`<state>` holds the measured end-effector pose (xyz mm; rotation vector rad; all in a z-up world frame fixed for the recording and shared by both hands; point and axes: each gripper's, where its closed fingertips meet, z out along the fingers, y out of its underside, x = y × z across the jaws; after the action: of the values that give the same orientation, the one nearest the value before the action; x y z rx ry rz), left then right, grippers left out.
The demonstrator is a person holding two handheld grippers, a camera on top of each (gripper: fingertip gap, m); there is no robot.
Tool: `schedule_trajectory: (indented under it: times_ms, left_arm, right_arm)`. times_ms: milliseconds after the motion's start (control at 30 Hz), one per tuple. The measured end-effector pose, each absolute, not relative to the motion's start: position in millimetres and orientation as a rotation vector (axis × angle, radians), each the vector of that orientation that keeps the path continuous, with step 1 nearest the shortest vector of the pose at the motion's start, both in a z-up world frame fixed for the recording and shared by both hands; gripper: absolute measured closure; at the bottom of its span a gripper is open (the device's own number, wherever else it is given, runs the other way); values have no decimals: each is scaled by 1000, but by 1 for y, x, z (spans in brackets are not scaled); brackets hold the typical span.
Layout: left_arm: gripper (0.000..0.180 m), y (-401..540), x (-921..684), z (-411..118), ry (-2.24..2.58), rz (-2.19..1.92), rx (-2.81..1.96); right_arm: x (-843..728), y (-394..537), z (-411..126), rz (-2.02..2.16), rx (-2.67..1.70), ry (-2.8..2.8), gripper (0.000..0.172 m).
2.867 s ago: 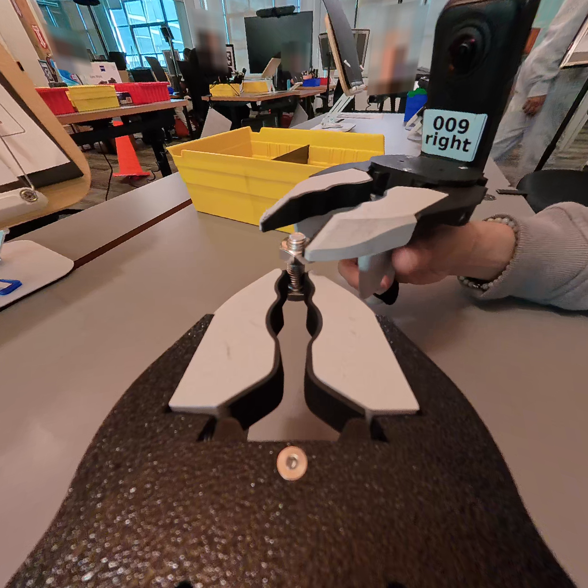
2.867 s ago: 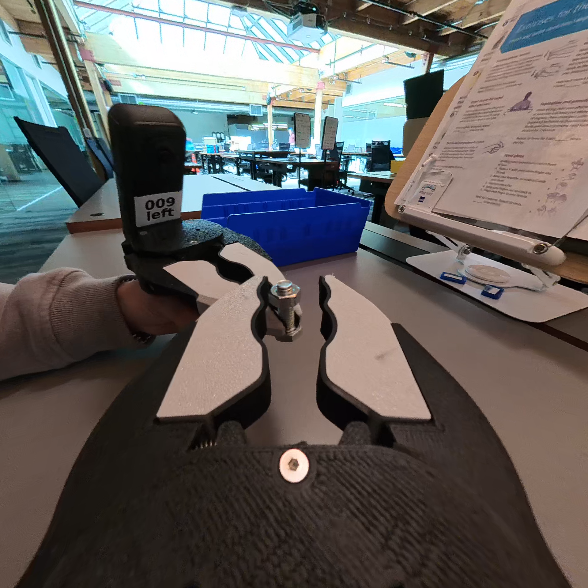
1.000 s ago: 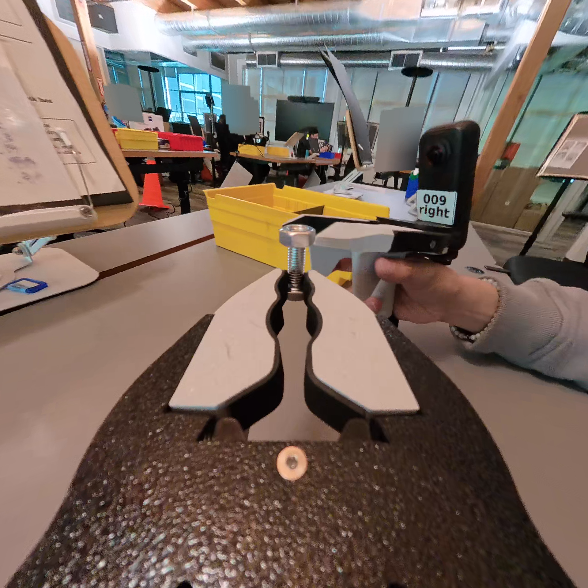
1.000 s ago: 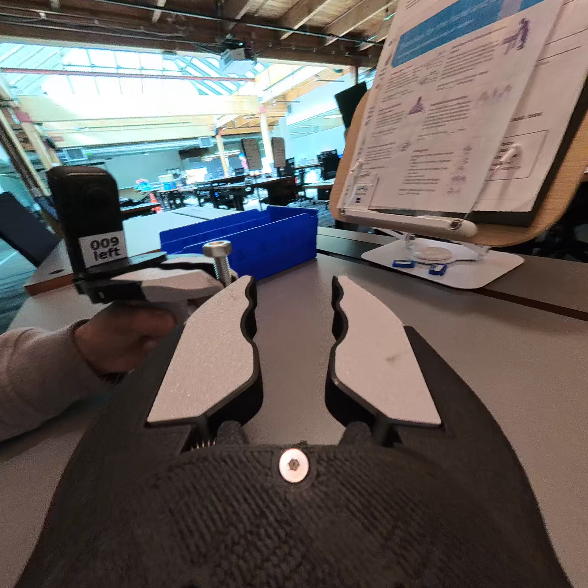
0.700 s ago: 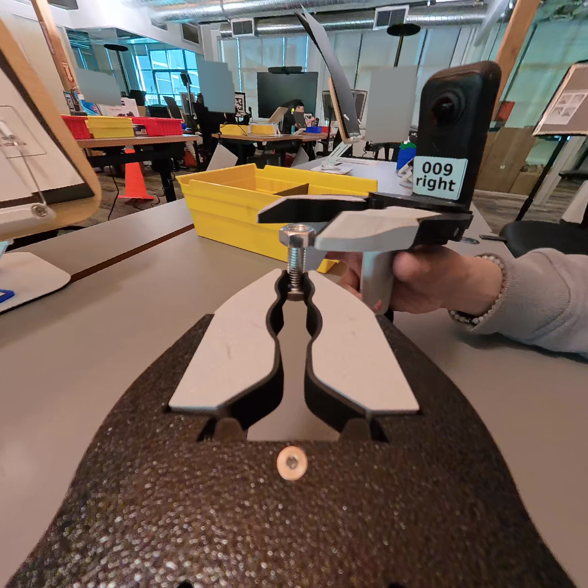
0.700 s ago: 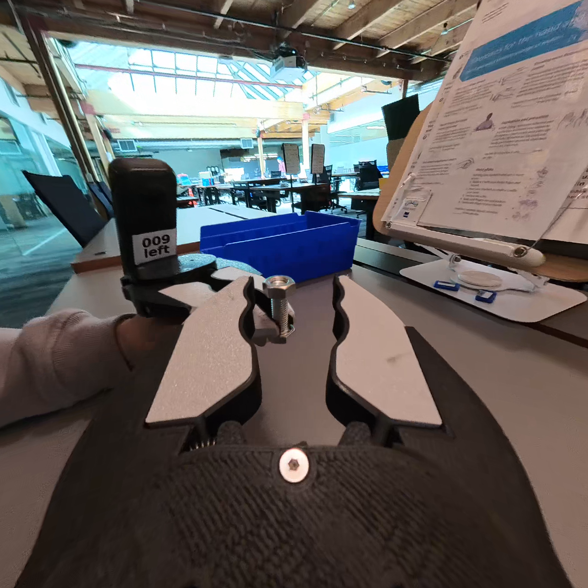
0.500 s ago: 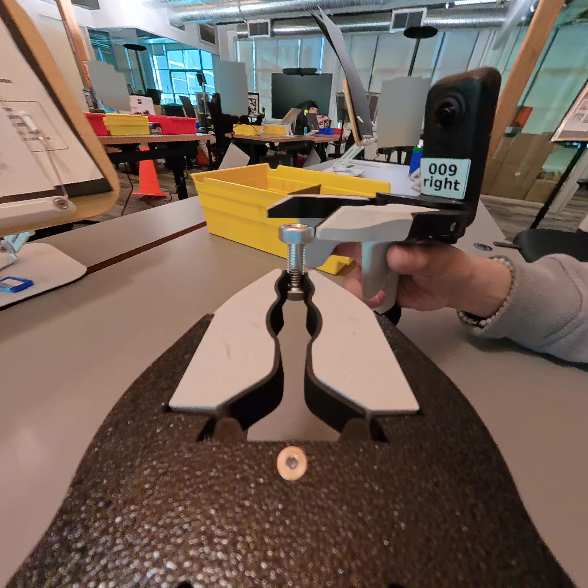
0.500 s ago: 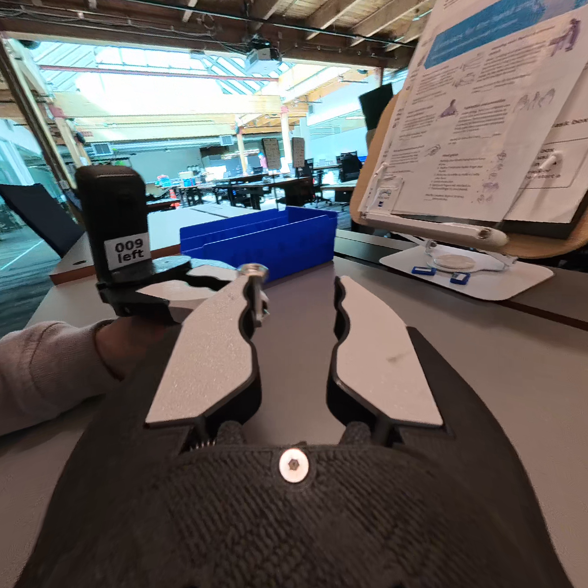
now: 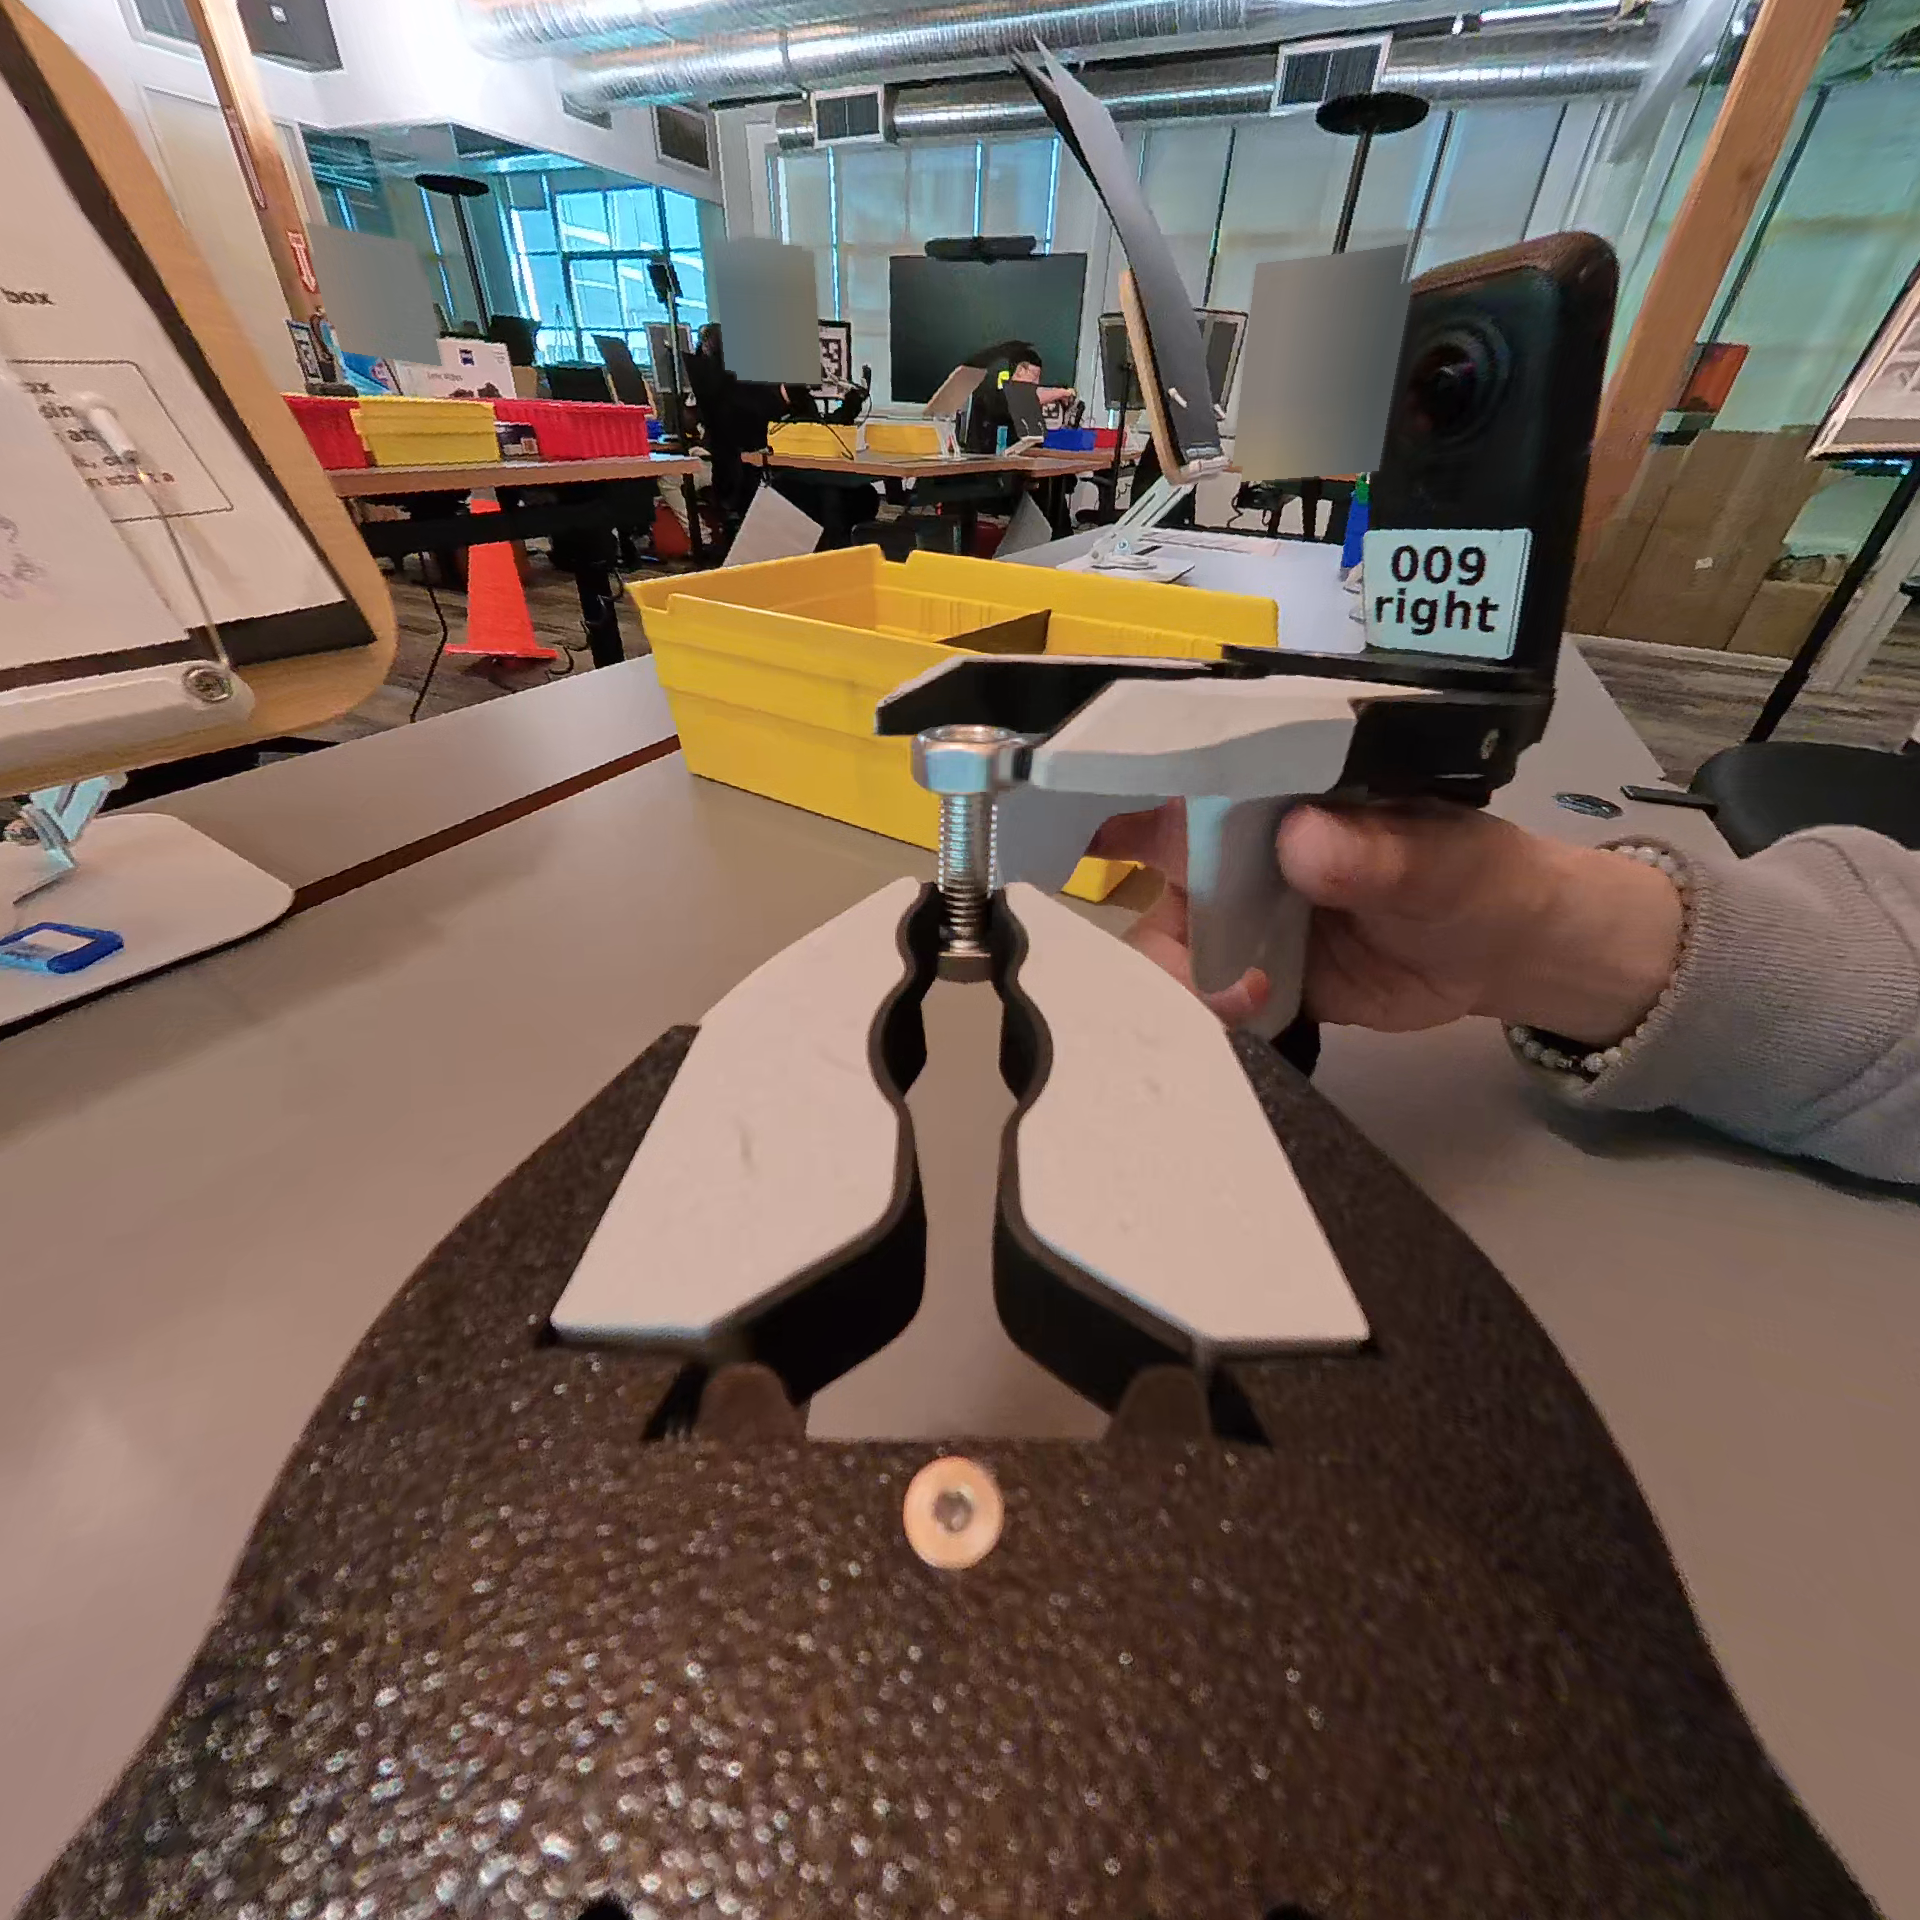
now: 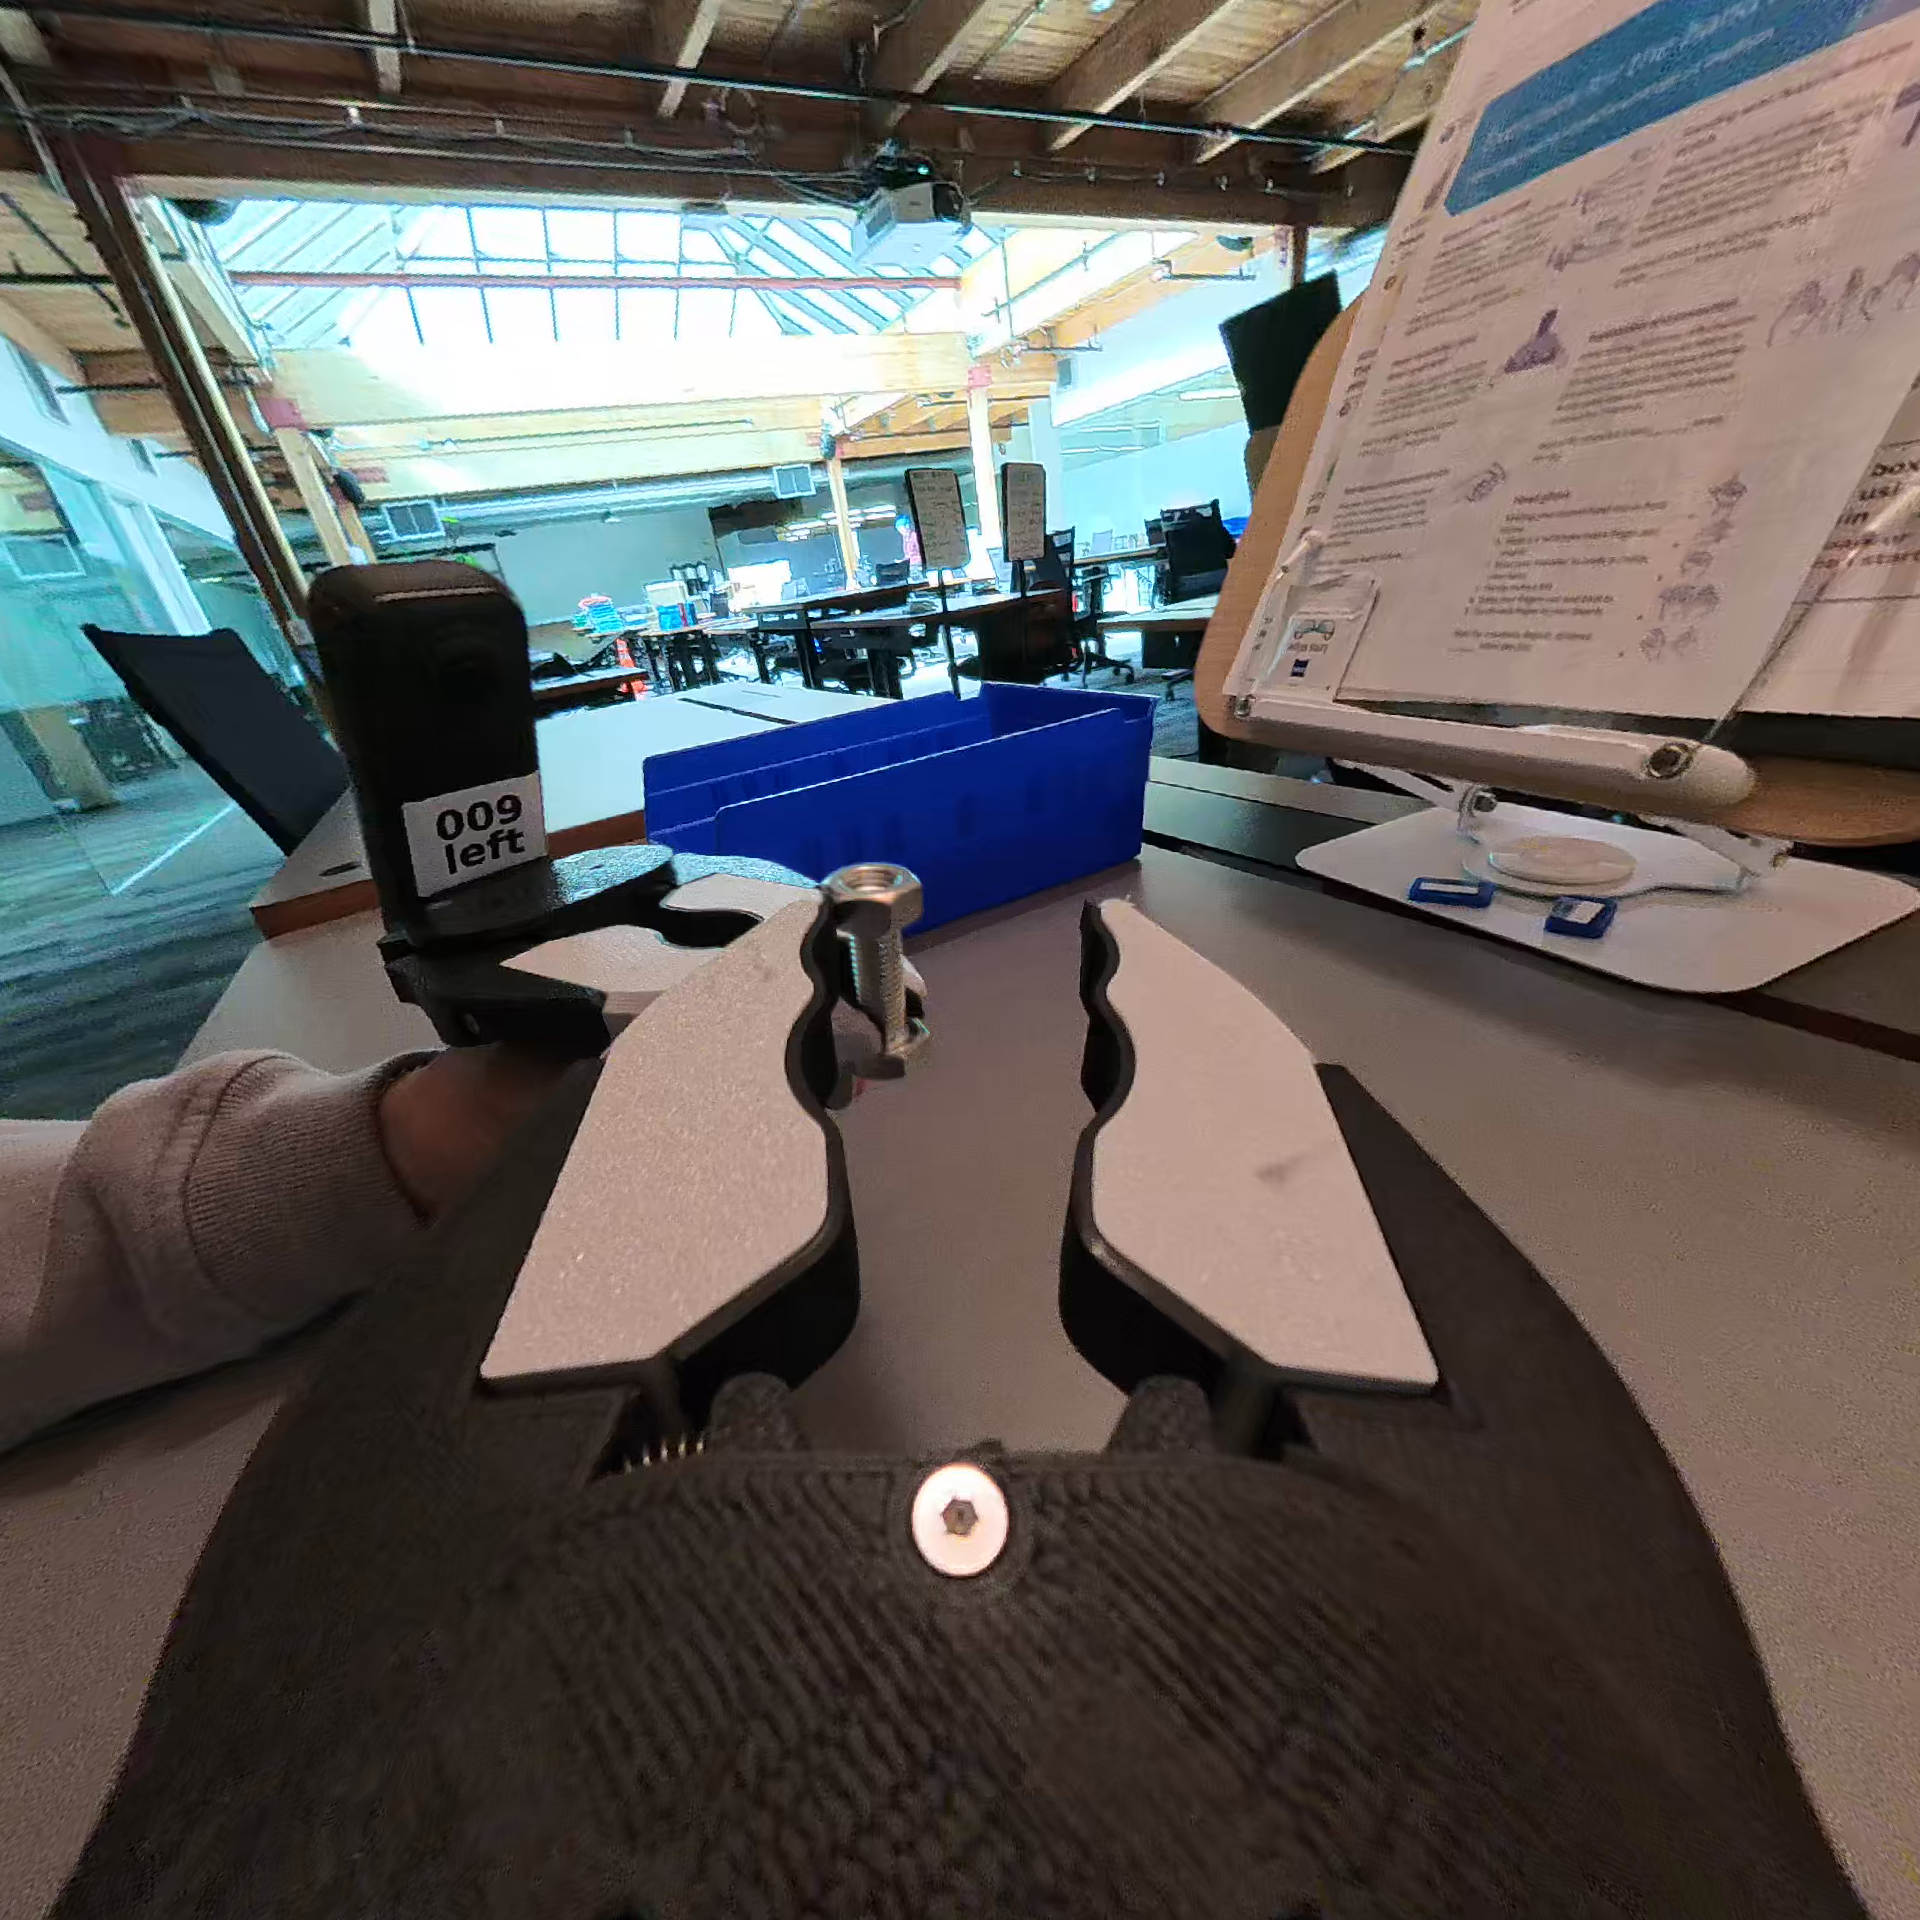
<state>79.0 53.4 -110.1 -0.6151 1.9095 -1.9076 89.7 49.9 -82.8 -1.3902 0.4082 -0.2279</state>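
A: What has the left hand-held gripper (image 9: 961, 925) got?

B: Its 2 fingertips are nearly closed on a silver bolt (image 9: 964, 831) standing upright, a nut (image 9: 964, 756) at the top, above the grey tabletop (image 9: 312, 1091).

A: And the right hand-held gripper (image 10: 951, 961)?

B: Jaws wide apart around the nut, 1 fingertip (image 9: 1049, 764) beside it, not clamped. A yellow bin (image 9: 831, 665) sits behind, a blue bin (image 10: 935, 790) opposite.

We see a silver bolt (image 9: 962, 831), a yellow bin (image 9: 831, 665), a blue bin (image 10: 935, 800) and a grey table (image 9: 364, 1039).
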Motion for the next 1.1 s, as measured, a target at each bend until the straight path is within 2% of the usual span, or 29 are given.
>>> schedule_trajectory:
  times_ms: [100,233,500,667,733,867,1100]
  left_arm:
    - [172,60,81,-107,1879,-1933,-637]
    - [172,62,82,-106,1872,-1923,-636]
    - [172,49,76,-111,1922,-1875,-568]
    - [172,55,79,-109,1903,-1874,-594]
    - [172,59,80,-107,1880,-1894,-606]
    - [172,62,82,-105,1868,-1903,-619]
    - [172,53,78,-110,1909,-1857,-579]
  right_arm:
    - [98,40,-80,-253,-1356,446,132]
    - [93,41,-75,-208,-1341,418,128]
    - [82,56,-81,-263,-1407,369,135]
    - [87,51,-81,-240,-1400,400,132]
    - [98,42,-82,-292,-1392,450,138]
    - [98,36,-76,-220,-1348,460,133]
    - [75,60,-80,-229,-1410,331,135]
